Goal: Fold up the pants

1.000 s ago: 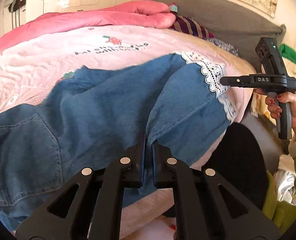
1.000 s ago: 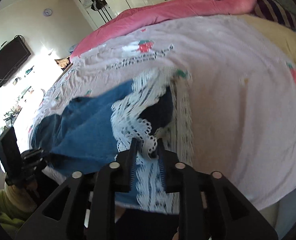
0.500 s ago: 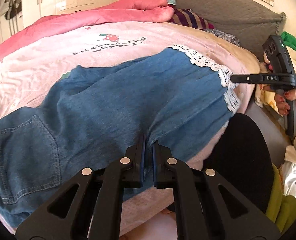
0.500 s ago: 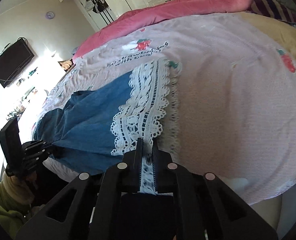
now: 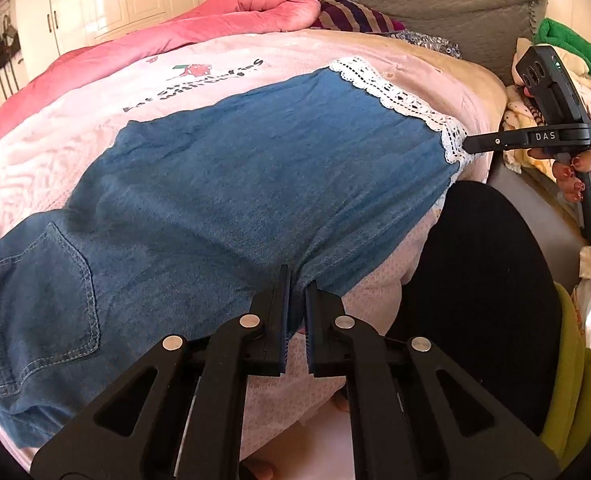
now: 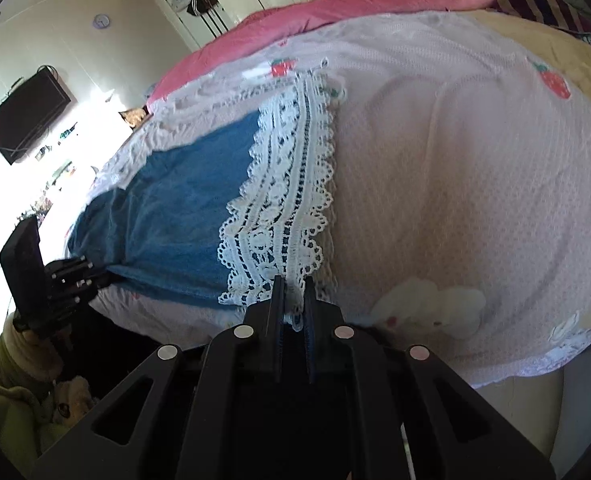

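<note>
The denim pants (image 5: 223, 200) are spread on the bed (image 5: 95, 132), pinched at the near edge by the left hand-held gripper (image 5: 297, 280) and at the lace hem (image 6: 283, 200) by the right hand-held gripper (image 6: 293, 284).

Bright daylight, fisheye-warped, blown-out left.

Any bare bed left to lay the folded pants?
Free: pink sheet beyond the lace hem, up to the pink quilt. Crowded: near edge, where the denim pants lie; clothes pile beside the bed.

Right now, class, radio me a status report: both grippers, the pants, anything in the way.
Left gripper shut on denim edge. Right gripper shut on lace hem. Pants spread flat on bed. Nothing on them.
</note>
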